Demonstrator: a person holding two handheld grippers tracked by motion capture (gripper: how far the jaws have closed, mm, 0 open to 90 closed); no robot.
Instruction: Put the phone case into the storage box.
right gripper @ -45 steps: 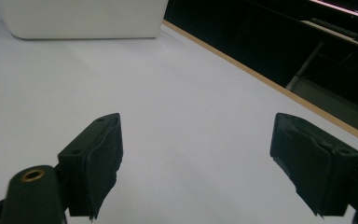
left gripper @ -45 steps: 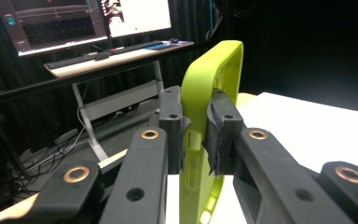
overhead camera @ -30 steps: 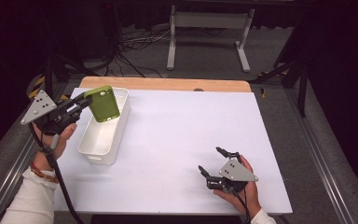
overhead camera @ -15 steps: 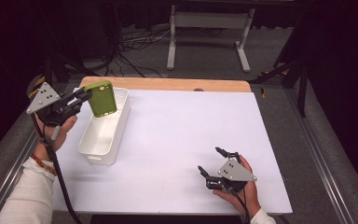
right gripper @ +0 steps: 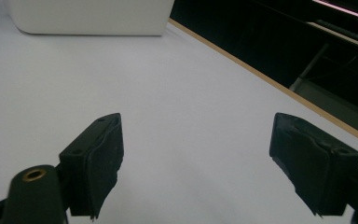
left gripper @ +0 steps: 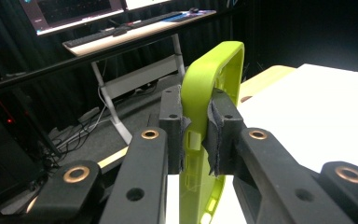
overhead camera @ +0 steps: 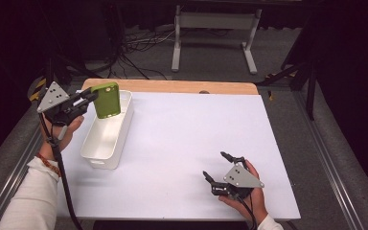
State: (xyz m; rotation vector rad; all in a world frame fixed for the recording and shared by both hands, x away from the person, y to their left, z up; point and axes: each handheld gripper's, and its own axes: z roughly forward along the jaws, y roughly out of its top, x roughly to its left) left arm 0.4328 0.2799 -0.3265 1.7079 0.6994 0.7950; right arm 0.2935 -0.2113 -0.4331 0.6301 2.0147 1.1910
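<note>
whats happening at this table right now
A person works with a gripper in each hand. The left gripper is clamped on the edge of a green phone case, holding it upright in the air over the far end of a white bin. The right gripper rests on the white table near the front edge, jaws wide open with nothing between them.

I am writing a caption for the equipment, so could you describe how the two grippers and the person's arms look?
Both the left gripper and the right gripper are black, two-jawed linkages with brass-coloured pivot pins and dark padded tips. Each carries a grey three-cornered plate with small dark dots and trails a black cable. The left arm has a white sleeve and a reddish wristband.
</note>
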